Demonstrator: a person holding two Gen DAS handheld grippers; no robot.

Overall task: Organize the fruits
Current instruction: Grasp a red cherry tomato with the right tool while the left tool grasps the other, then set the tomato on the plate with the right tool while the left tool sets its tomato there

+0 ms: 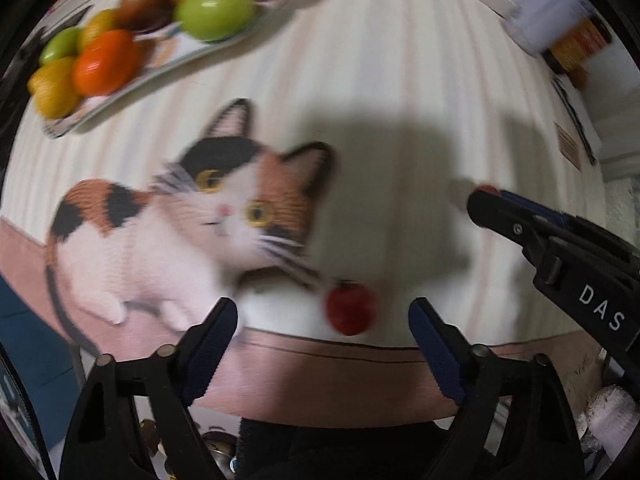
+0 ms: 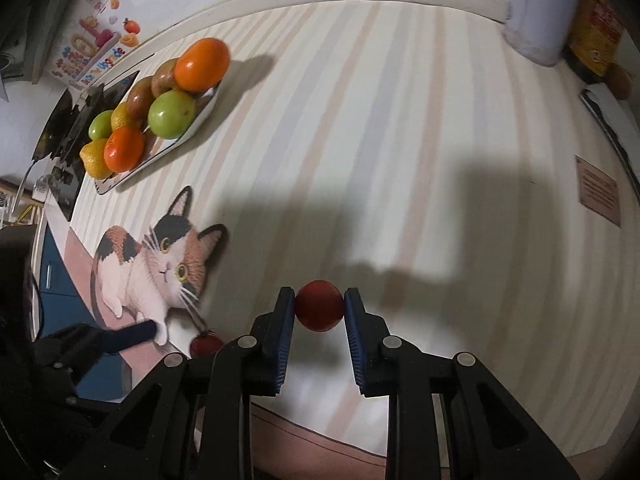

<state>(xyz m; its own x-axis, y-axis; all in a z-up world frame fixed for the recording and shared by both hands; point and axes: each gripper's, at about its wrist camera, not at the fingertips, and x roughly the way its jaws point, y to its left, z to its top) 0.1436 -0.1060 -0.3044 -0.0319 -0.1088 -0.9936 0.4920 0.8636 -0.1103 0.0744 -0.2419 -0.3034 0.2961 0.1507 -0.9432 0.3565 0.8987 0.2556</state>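
My right gripper (image 2: pixel 320 308) is shut on a small red fruit (image 2: pixel 320 311) and holds it over the striped mat; it shows in the left wrist view (image 1: pixel 486 194) at the right, with a bit of that fruit (image 1: pixel 487 189) at its tip. My left gripper (image 1: pixel 324 314) is open, with a second small red fruit (image 1: pixel 350 308) lying on the mat between its fingers; this fruit also shows in the right wrist view (image 2: pixel 206 345). A white tray (image 1: pixel 120 94) with oranges, green apples, lemons and brown fruits sits at the far left, also seen in the right wrist view (image 2: pixel 172 146).
The striped mat (image 2: pixel 400 120) bears a calico cat picture (image 1: pixel 224 216). A white cylinder (image 2: pixel 540 12) and a dark jar (image 2: pixel 596 36) stand at the far right corner. The table's near edge runs just under both grippers.
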